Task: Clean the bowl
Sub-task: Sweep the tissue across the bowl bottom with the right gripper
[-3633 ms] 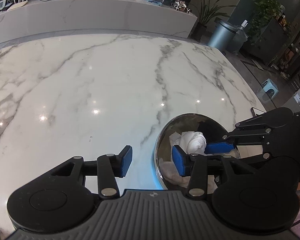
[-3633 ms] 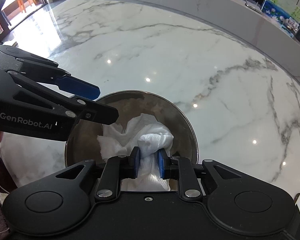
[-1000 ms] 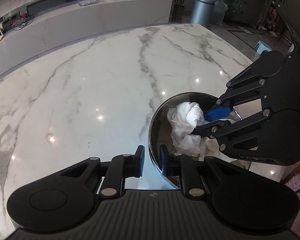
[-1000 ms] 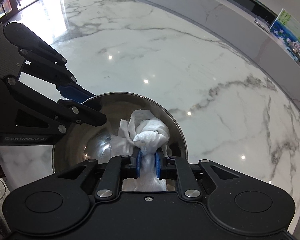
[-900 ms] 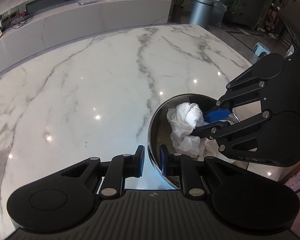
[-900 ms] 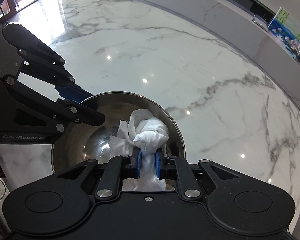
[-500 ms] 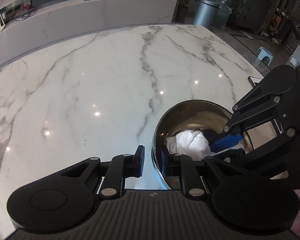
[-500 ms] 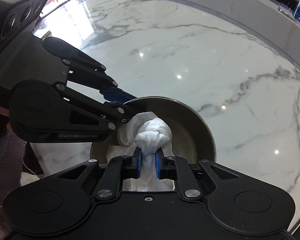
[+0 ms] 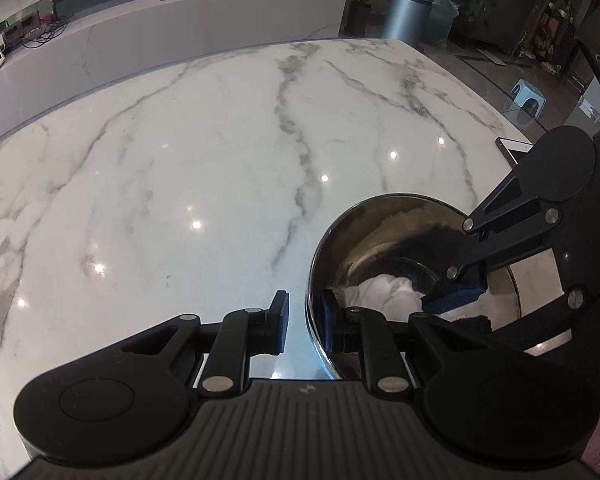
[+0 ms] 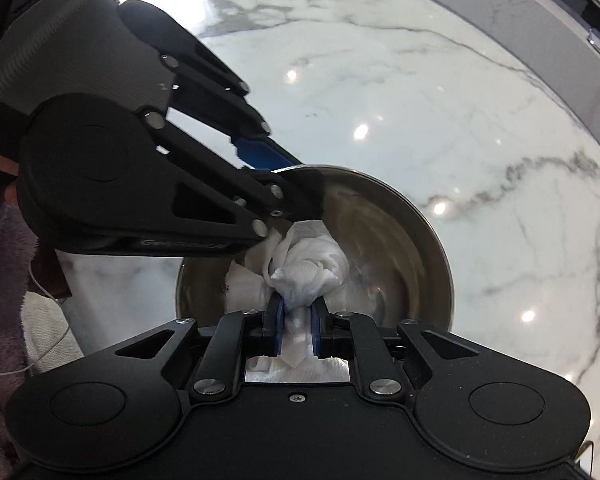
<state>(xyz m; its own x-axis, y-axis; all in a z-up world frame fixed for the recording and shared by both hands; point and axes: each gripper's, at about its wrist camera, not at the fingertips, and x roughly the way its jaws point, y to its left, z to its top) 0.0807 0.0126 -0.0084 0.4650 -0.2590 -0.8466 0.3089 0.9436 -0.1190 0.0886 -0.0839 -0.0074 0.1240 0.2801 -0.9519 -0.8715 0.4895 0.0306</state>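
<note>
A shiny steel bowl (image 9: 384, 236) (image 10: 404, 248) stands on the white marble table (image 9: 180, 168) near its front right corner. My left gripper (image 9: 304, 322) is shut on the bowl's near rim, one blue pad outside and one inside. A crumpled white cloth (image 10: 304, 264) (image 9: 388, 294) lies inside the bowl. My right gripper (image 10: 296, 330) is shut on that cloth, pointing steeply down into the bowl, with the wad pressed low against the inner wall. In the left wrist view the right gripper's (image 9: 456, 294) black linkage covers the bowl's right side.
The marble top (image 10: 420, 92) stretches wide to the left and far side of the bowl. A phone (image 9: 514, 148) lies at the table's right edge. A long counter (image 9: 160, 40) runs behind the table. A purple fuzzy fabric (image 10: 0, 280) shows at the near left.
The right gripper with the cloth has swept from the bowl's far side down toward its near wall and tilted steeper. The left gripper keeps its hold on the rim; the bowl has tipped slightly.
</note>
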